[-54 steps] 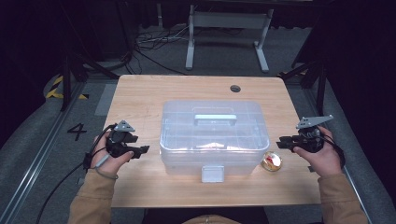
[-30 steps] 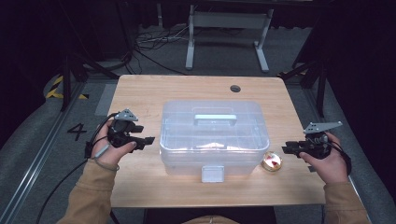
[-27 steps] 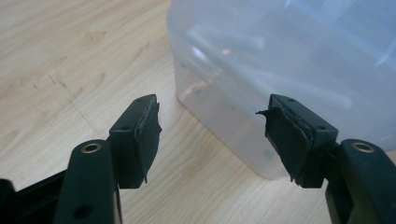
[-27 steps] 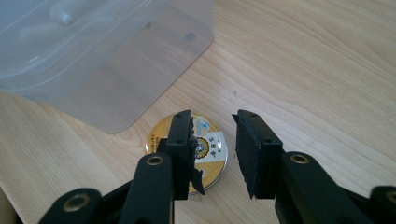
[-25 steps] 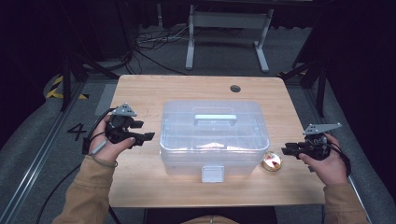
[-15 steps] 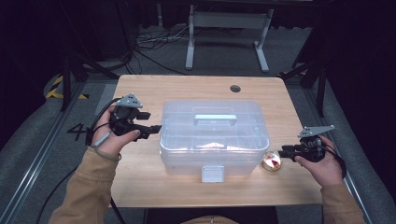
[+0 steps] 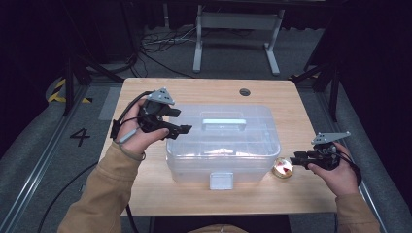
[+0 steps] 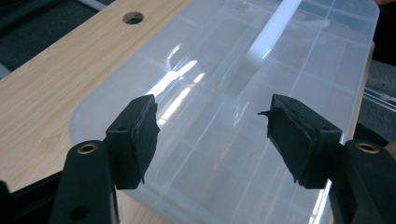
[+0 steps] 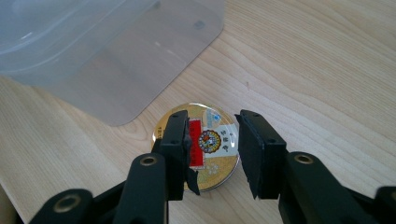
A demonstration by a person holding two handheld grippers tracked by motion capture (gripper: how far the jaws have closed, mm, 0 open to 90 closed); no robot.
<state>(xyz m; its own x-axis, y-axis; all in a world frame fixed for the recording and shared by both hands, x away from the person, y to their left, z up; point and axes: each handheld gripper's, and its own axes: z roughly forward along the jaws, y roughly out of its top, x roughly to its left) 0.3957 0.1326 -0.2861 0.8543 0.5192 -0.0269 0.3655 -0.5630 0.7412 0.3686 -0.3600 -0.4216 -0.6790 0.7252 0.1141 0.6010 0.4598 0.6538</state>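
Hovering part-open, empty, the right tool (image 9: 212, 154) straddles the gold tin (image 9: 212, 140) — just above it.

Lab or recording studio, not home. Small light wooden table with round cable hole (image 7: 245, 91) stands alone on grey carpeted floor (image 7: 43, 160). Dark surroundings, black walls or curtains. Tangle of black cables on floor (image 7: 155, 41) behind table. Grey metal stand with two splayed feet (image 7: 235, 29) beyond. Black metal tripod legs (image 7: 73, 73) at both sides. Yellow-black hazard tape (image 7: 60, 90) and painted number four on floor (image 7: 79, 137) at left.
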